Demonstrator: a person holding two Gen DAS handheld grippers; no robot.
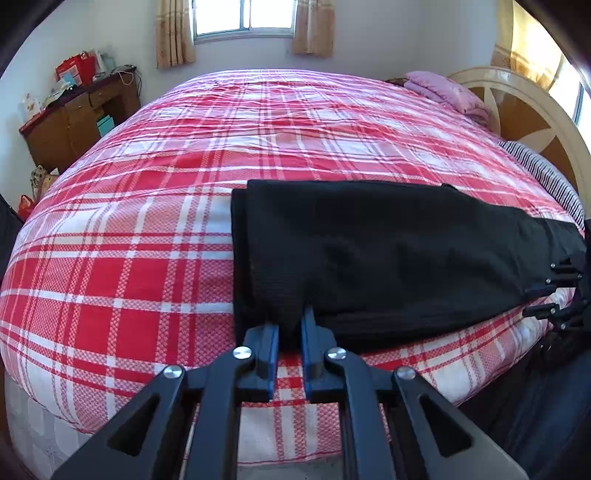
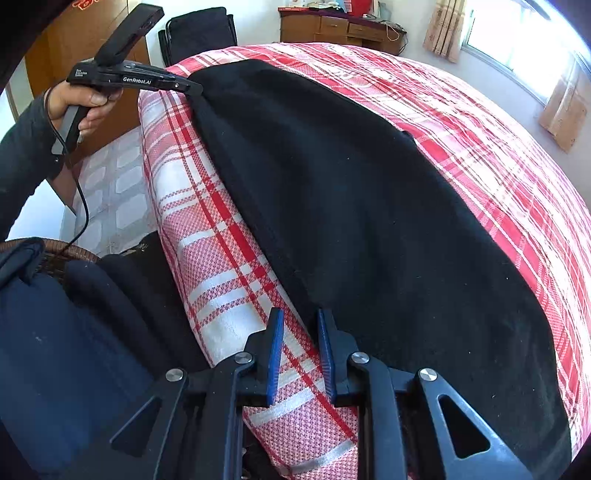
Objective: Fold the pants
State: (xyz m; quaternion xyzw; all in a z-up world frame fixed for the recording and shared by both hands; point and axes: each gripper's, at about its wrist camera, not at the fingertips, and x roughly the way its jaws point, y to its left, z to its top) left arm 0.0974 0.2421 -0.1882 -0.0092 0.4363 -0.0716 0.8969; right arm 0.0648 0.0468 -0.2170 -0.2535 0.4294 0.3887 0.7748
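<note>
One pair of black pants (image 1: pixel 369 251) on my one red checked bed (image 1: pixel 147 229), my left gripper (image 1: pixel 290 332) pinching the pants' near edge, my right gripper (image 2: pixel 301 332) a little open, one finger (image 2: pixel 325 332) touching the pants.

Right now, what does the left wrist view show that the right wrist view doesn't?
Only the left wrist view shows the pink folded quilt, the headboard and the pants' stacked end.

Only the right wrist view shows the person's left hand on its handle, the wicker basket and a black chair.

Both show the black pants on the red plaid bedsheet, the wooden desk, and both grippers at the pants' near edge.
</note>
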